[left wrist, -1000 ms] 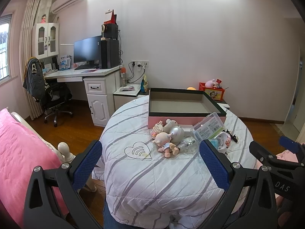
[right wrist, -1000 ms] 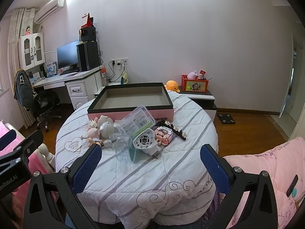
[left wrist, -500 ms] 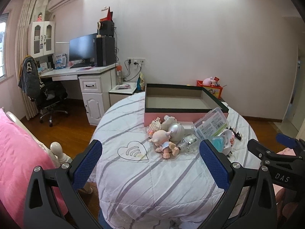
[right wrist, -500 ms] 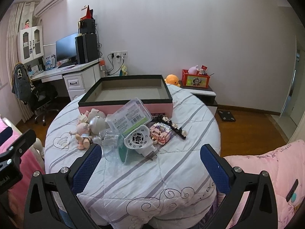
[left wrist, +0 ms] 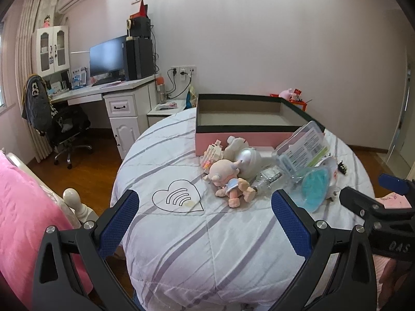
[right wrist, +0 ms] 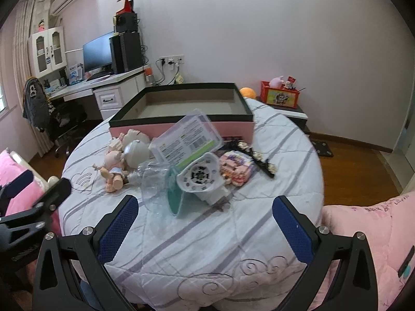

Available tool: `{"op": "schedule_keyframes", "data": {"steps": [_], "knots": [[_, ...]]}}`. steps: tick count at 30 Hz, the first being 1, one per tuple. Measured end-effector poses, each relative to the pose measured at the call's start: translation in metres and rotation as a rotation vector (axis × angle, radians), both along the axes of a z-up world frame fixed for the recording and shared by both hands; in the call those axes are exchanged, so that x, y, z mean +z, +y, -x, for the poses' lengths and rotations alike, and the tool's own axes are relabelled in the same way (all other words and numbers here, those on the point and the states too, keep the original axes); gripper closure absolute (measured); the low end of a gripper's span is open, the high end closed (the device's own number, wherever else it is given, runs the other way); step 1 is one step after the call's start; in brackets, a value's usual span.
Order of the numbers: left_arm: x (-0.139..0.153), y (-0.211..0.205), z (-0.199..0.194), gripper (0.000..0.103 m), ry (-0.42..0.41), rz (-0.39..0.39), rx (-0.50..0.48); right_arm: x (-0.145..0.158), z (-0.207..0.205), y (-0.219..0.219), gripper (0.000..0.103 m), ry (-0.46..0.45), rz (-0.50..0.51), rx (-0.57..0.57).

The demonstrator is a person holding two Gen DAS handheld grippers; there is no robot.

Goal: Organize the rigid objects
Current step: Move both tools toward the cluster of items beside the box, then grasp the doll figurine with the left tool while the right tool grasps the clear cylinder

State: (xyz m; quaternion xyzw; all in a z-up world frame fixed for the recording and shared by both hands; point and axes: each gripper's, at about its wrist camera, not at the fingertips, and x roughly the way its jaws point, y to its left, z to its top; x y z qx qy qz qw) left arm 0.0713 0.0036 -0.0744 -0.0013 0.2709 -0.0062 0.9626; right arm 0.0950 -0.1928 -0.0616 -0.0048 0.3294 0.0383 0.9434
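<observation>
A pile of objects lies on the round table [left wrist: 197, 238] in front of an open pink box with a dark rim [left wrist: 243, 134] [right wrist: 181, 125]. The pile has a pink baby doll [left wrist: 228, 181] [right wrist: 112, 171], a silver round toy [left wrist: 249, 159] [right wrist: 136, 153], a clear plastic case with a label [left wrist: 301, 149] [right wrist: 186, 138], a white round device with a teal part [right wrist: 199, 177] [left wrist: 315, 188], a pink block toy [right wrist: 237, 167] and a black hair clip [right wrist: 255, 156]. My left gripper [left wrist: 205, 223] is open and empty before the pile. My right gripper [right wrist: 205, 226] is open and empty, just short of the white device.
The table wears a white quilted cloth with grey stripes and a heart mark [left wrist: 177, 199]. A pink bed [left wrist: 26, 207] lies at the left, pink bedding [right wrist: 368, 238] at the right. A desk with monitor [left wrist: 109, 59] and chair [left wrist: 64, 127] stand behind.
Both grippers have moved forward toward the table; the pile and box look larger and closer. Both stay open and empty.
</observation>
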Motion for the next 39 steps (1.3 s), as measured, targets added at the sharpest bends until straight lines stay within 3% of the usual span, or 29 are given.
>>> {"op": "schedule_keyframes", "data": {"steps": [11, 16, 21, 28, 30, 31, 37, 39], "knots": [[-0.022, 0.010, -0.046, 0.000, 0.060, 0.054, 0.021, -0.020, -0.026, 0.014, 0.000, 0.031, -0.028, 0.033], [-0.032, 0.012, -0.058, 0.000, 0.091, 0.076, 0.018, -0.027, -0.034, 0.021, 0.006, 0.037, -0.029, 0.053], [-0.037, 0.010, -0.065, 0.000, 0.099, 0.093, 0.001, -0.035, -0.042, 0.028, 0.031, 0.053, -0.041, 0.086], [-0.037, 0.013, -0.072, 0.000, 0.114, 0.130, -0.001, -0.036, -0.048, 0.030, 0.043, 0.037, -0.049, 0.084], [-0.037, 0.010, -0.074, 0.000, 0.123, 0.125, -0.008, -0.039, -0.049, 0.028, 0.062, 0.057, -0.072, 0.099], [-0.037, 0.008, -0.075, 0.000, 0.124, 0.129, -0.018, -0.041, -0.049, 0.027, 0.064, 0.065, -0.078, 0.098], [-0.047, -0.004, -0.091, 0.000, 0.173, 0.087, 0.005, -0.043, -0.048, 0.025, 0.064, 0.060, -0.089, 0.106], [-0.053, -0.004, -0.099, 0.000, 0.195, 0.107, 0.013, -0.043, -0.049, 0.025, 0.064, 0.061, -0.090, 0.107]]}}
